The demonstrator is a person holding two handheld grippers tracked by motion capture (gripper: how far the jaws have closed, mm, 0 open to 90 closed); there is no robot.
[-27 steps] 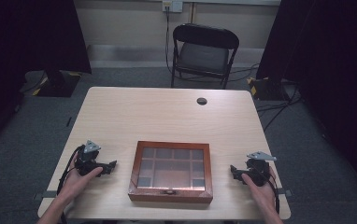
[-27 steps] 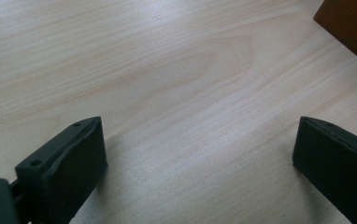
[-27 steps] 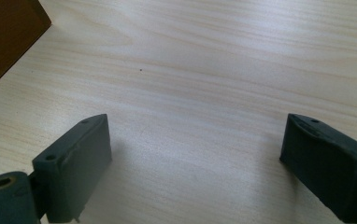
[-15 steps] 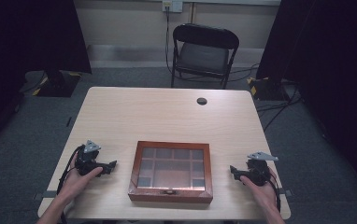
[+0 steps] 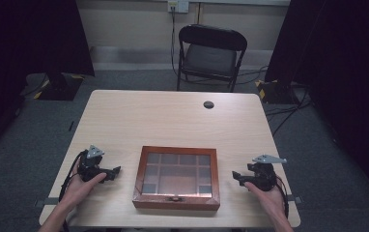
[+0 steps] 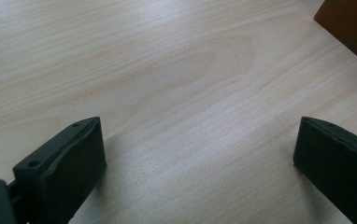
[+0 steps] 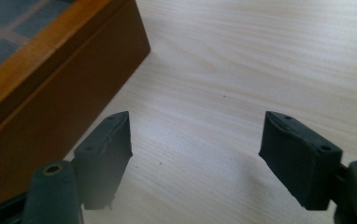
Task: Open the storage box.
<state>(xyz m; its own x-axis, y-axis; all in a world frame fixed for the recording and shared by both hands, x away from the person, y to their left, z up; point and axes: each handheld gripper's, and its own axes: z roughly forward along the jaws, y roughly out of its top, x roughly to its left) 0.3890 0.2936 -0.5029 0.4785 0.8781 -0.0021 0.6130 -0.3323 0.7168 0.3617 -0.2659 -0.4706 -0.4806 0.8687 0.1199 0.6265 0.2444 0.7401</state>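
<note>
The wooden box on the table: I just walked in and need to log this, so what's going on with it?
A person holds a gripper in each hand at a table. The left gripper and right gripper rest on either side of a wooden box with a glass lid. Both are open with nothing between them. The box sits shut and untouched.

— What have I got in front of me?
— I see a flat rectangular brown wooden box with a glass-paned lid [image 5: 177, 177], closed, lying flat near my edge, its small front clasp facing me.
</note>
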